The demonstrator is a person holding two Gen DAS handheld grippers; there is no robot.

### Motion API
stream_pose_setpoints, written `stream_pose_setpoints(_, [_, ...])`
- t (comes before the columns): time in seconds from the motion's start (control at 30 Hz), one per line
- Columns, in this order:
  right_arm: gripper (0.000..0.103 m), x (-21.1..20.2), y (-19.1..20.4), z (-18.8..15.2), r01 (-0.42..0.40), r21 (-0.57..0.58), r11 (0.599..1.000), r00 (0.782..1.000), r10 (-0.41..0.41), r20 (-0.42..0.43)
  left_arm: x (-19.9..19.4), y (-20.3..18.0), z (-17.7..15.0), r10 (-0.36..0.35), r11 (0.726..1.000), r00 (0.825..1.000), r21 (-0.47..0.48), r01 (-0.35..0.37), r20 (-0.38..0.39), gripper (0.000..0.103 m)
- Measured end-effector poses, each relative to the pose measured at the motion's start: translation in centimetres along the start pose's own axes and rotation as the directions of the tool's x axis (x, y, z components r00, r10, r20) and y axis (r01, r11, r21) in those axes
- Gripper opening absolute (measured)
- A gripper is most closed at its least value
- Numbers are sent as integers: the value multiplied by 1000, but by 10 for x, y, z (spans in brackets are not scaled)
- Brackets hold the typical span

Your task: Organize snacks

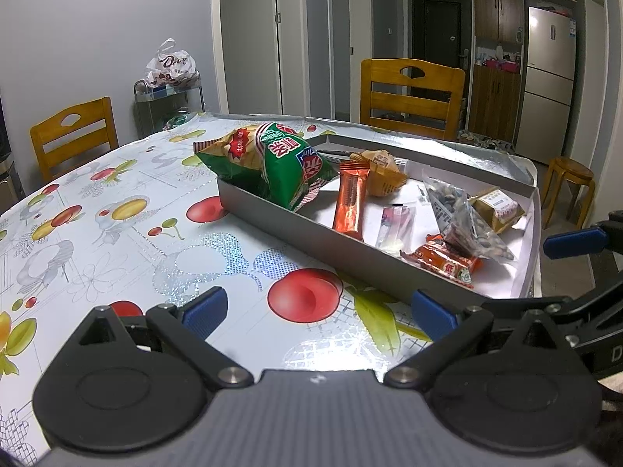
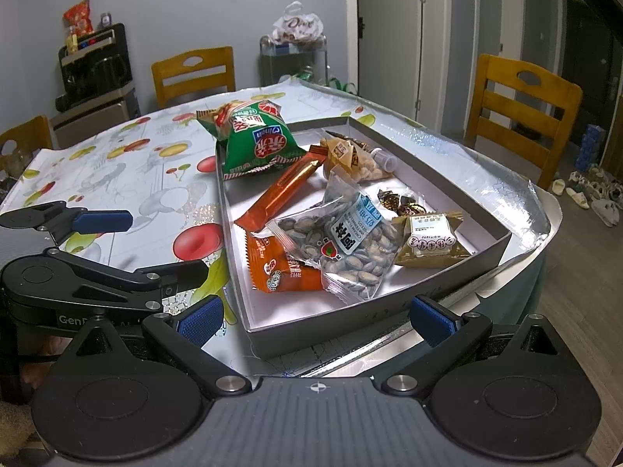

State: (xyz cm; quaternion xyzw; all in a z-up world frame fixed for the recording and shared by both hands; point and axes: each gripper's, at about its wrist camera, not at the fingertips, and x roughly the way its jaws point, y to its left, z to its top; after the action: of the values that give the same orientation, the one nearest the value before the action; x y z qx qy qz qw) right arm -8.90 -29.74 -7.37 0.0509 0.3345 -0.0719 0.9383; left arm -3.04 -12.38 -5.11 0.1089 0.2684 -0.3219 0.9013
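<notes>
A shallow grey box on the fruit-print table holds the snacks. A green bag leans over its far left corner. Inside lie an orange bar, an orange packet, a clear seed bag, a tan cake packet, a nut bag and dark candies. My left gripper is open and empty over the table beside the box. My right gripper is open and empty at the box's near end.
Wooden chairs stand around the table. A cart with a white Dove bag stands by the wall. The table edge drops off right of the box. A stool and a fridge are beyond.
</notes>
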Motion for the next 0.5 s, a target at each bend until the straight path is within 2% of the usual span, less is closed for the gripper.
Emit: stream_pose_setpoints(0.5, [103,2,0,-1,-3,4,1000,1000,3,-5,0,0,0,1,1000,1000,1,-1,-1,102])
